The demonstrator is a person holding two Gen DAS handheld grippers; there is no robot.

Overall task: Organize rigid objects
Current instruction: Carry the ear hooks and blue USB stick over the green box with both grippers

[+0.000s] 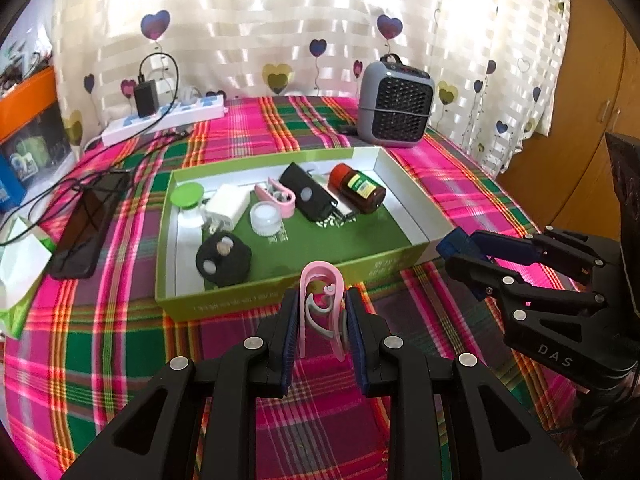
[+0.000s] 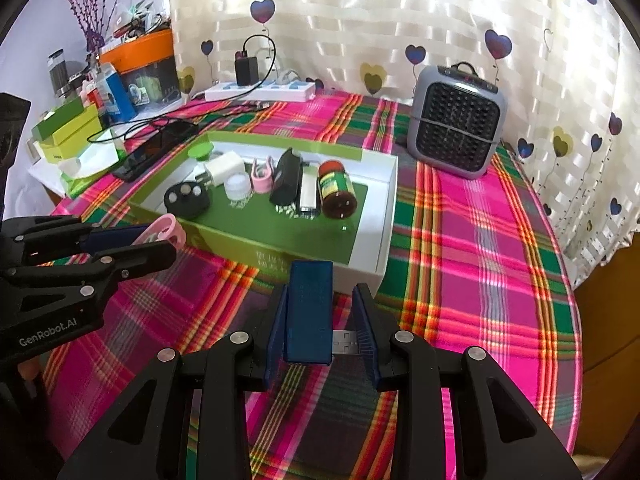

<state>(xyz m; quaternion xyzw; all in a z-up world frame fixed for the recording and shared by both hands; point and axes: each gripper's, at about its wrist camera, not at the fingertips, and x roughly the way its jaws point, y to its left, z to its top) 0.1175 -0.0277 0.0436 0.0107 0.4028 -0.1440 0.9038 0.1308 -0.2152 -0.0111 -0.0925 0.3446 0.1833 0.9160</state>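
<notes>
- Left tongs (image 1: 322, 322) first, in the left wrist view: you are gripping a pink clip (image 1: 322, 304) between the blue pads (image 1: 290, 336), closed down to the clip's width, and it is standing upright just in front of the near wall of the green box (image 1: 280, 286).
- You are keeping the right tongs (image 1: 460, 258) off to the right, beside the box's near right corner, with a blue object (image 1: 454, 240) showing at their tip.
- Inside the box, a brown bottle (image 1: 357, 188), a black case (image 1: 308, 197), a second pink clip (image 1: 275, 197), a white charger (image 1: 226, 206), a white jar (image 1: 265, 219) and a round black holder (image 1: 224, 258) are lying in a loose row.
- A grey heater (image 1: 394, 104) is standing behind the box on the plaid table (image 1: 120, 344).
- In the right wrist view, your right tongs (image 2: 324, 320) are holding a blue USB stick (image 2: 309, 312), closed onto it partway, its metal plug pointing toward the right pad.
- The stick is hanging just before the box (image 2: 248, 252), near its right corner.
- Your left tongs (image 2: 152, 244) are reaching in from the left, clamping the pink clip (image 2: 164, 232) beside the box's near left wall.
</notes>
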